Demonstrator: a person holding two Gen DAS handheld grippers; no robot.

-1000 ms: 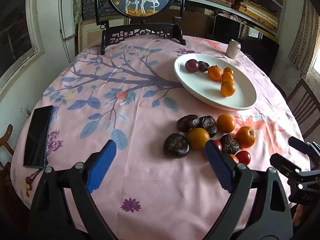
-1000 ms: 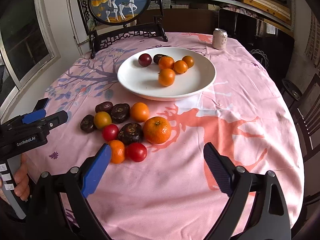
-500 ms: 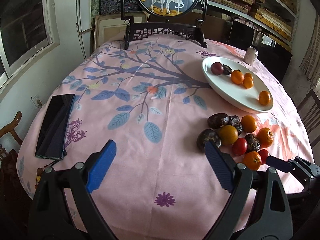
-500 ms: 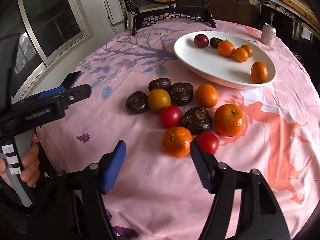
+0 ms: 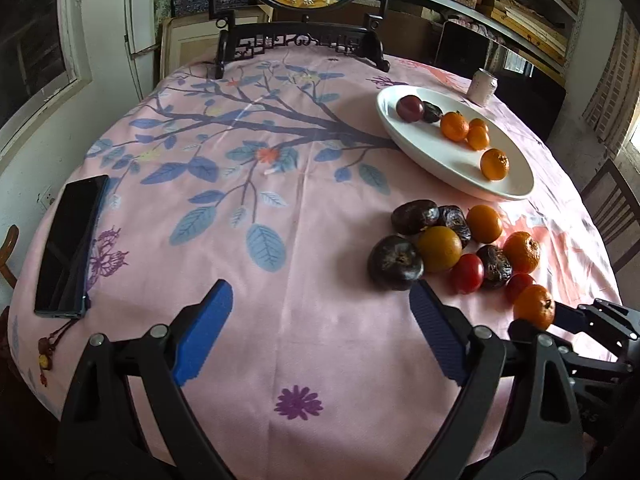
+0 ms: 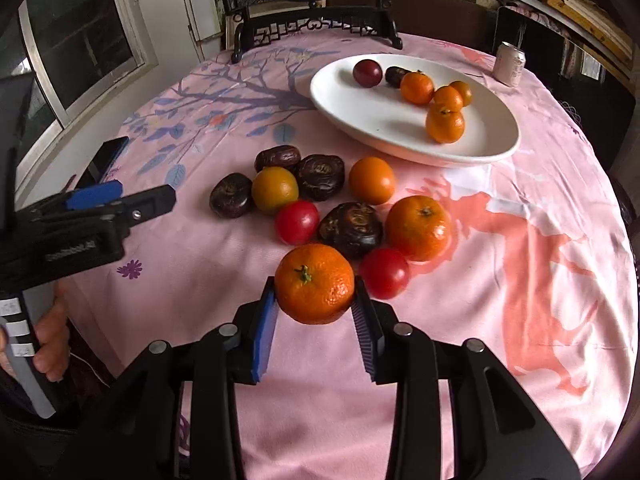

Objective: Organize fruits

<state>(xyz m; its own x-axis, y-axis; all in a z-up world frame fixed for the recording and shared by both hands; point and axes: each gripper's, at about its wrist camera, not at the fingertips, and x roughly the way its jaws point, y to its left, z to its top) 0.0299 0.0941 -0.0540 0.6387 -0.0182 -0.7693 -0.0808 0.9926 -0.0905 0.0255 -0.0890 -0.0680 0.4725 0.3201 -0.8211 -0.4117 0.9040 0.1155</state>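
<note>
A mandarin [image 6: 315, 284] is being held between the two blue pads of the right claw [image 6: 315, 312], which is closed onto its sides at the near edge of the fruit cluster; whether it is being lifted clear of the cloth or is resting on it cannot be told. Just beyond it, nine fruits are lying loose on the pink-clothed desk [image 6: 520, 280]: two red tomatoes [image 6: 297, 222], four dark wrinkled fruits [image 6: 350, 229], a larger mandarin [image 6: 418, 222], a round orange [image 6: 372, 180] and a yellowish orange [image 6: 275, 189]. On the white plate [image 6: 360, 120] farther back, six fruits are already being kept: four small mandarins, a purple plum [image 6: 367, 73] and one dark fruit. The task is therefore being judged as less than half done. The left claw [image 5: 320, 332] is being held wide open and empty over bare cloth, with the cluster just beyond its right finger. A phone [image 5: 72, 246] is lying at the left edge, and a can [image 6: 509, 63] is standing behind the plate.
</note>
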